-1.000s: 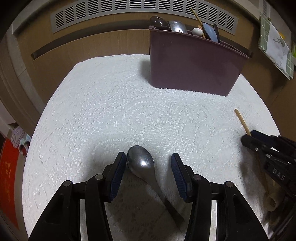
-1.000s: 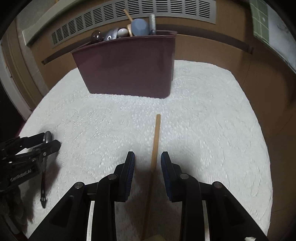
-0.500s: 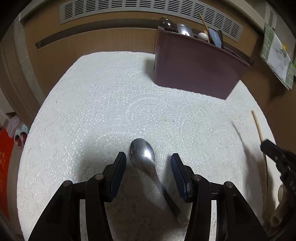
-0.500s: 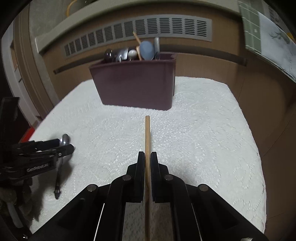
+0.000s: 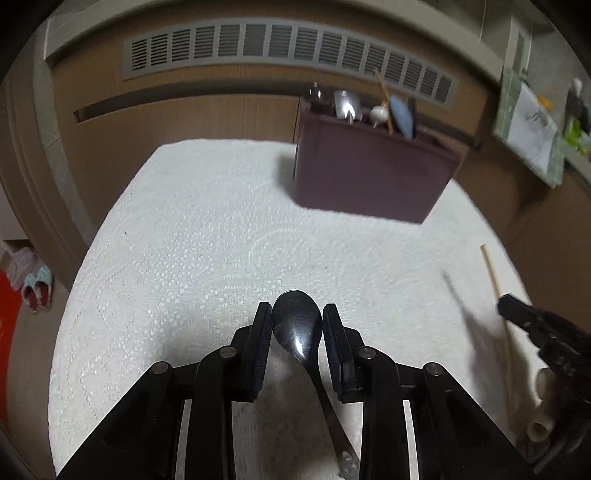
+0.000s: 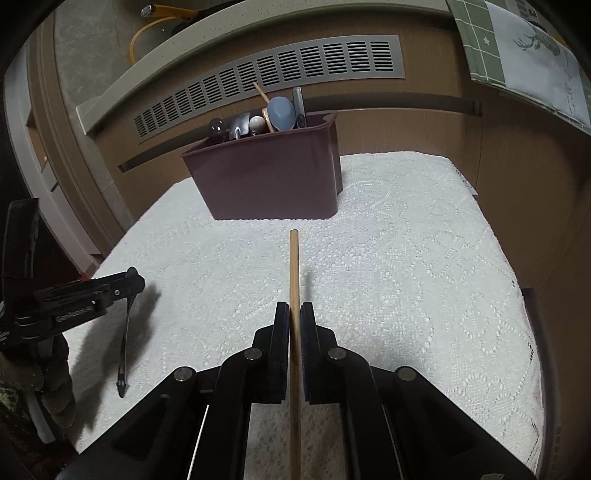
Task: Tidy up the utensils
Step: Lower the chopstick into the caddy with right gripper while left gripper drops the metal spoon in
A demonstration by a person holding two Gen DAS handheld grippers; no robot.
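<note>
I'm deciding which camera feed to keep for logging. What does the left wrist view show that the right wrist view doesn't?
Only the left view shows the metal spoon's bowl clamped between the left tongs, plus slippers on the floor. Only the right view shows the right tongs shut on the wooden stick close up, with yellow tubing on the counter. Both share the maroon bin of utensils, the white lace cloth and the wall vent.

Bin on cloth, utensils inside
</note>
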